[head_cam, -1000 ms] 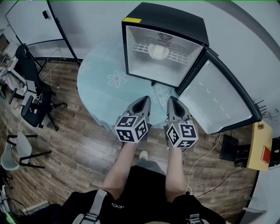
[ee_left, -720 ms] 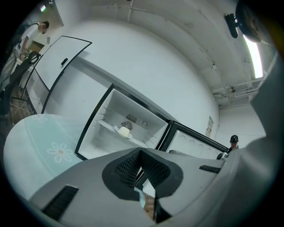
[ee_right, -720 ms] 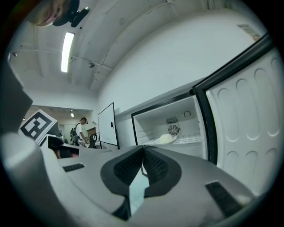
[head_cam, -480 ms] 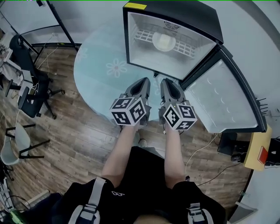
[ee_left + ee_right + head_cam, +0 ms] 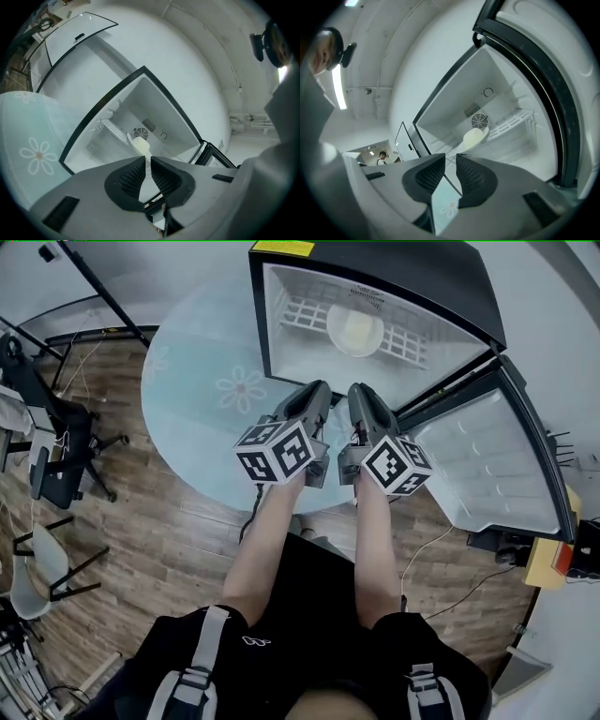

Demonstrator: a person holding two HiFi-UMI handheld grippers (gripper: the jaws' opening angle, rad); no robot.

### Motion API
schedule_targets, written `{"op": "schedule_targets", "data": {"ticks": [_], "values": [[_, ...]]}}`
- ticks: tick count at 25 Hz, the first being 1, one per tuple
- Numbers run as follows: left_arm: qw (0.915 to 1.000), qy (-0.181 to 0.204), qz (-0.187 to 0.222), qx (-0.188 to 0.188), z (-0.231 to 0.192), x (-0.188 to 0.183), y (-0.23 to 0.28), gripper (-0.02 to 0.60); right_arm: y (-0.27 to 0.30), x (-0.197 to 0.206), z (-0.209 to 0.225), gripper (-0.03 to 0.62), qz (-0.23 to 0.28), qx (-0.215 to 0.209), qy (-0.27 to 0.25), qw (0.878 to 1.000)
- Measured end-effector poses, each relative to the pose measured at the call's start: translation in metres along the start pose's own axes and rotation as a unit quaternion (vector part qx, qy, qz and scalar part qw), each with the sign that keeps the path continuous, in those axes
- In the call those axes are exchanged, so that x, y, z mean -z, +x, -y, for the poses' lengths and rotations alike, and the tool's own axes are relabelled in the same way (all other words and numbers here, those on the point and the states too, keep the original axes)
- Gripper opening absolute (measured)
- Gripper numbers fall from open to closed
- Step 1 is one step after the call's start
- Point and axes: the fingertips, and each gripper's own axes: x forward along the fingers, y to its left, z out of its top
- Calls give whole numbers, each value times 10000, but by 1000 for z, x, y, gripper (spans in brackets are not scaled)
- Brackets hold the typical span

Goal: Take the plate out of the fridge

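Observation:
A pale round plate (image 5: 354,331) lies on the white wire shelf (image 5: 300,315) inside the black mini fridge (image 5: 375,268), whose door (image 5: 497,465) hangs open to the right. Both grippers are held side by side just before the fridge's opening, pointing in. My left gripper (image 5: 319,392) has a narrow gap between its jaws, which are opening with nothing between them. My right gripper (image 5: 361,395) stands wider, also opening and empty. The plate (image 5: 140,145) shows beyond the left gripper (image 5: 146,168), and the plate (image 5: 472,138) shows beyond the right gripper (image 5: 451,171), apart from both.
The fridge sits on a round glass table (image 5: 202,418) with flower prints. Black office chairs (image 5: 56,456) and a white chair (image 5: 37,559) stand on the wooden floor at left. Cables (image 5: 450,577) and a yellow box (image 5: 548,563) lie at right.
Both grippers have moved forward over the table, from its near edge to the front of the fridge's opening. The plate and the door have not moved.

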Motion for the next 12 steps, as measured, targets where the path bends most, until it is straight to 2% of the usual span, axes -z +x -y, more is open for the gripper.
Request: {"op": "schedule_targets", "data": {"ticks": [3,9,12], "values": [[9997,-163,-148,122,-6,1,19,65,11,-3,13,75,71,100,270,9996],[9983,-457,-279,250,-15,5,47,67,30,-7,28,77,221,179,664,9974],[9976,-575,-280,277,-19,3,58,78,37,-6,34,121,203,304,652,9972]]}}
